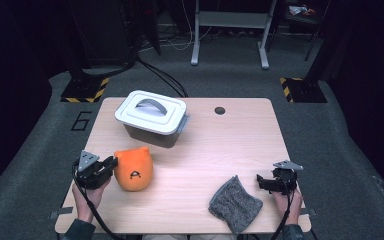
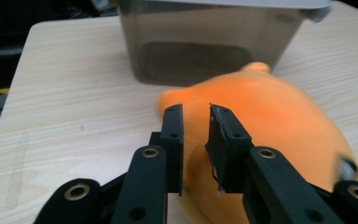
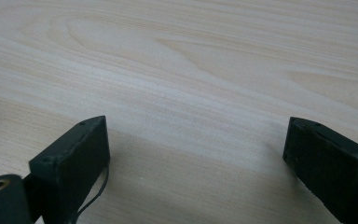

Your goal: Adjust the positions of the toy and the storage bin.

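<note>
An orange soft toy [image 1: 134,170] with a small black mark on its front lies on the front left of the wooden table [image 1: 220,145]. My left gripper [image 1: 111,163] is at the toy's left side. In the left gripper view its jaws [image 2: 196,109] stand a narrow gap apart, right up against the orange toy [image 2: 270,135], which shows through the gap; nothing is pinched between them. My right gripper [image 1: 264,182] rests near the front right edge, jaws pointing left. In the right gripper view it [image 3: 196,128] stands wide open over bare wood.
A grey plastic box with a white handled lid [image 1: 152,117] stands behind the toy and looms close in the left gripper view [image 2: 205,42]. A grey knitted cloth [image 1: 235,204] lies just left of the right gripper. A small dark hole [image 1: 220,110] sits near the table's far edge.
</note>
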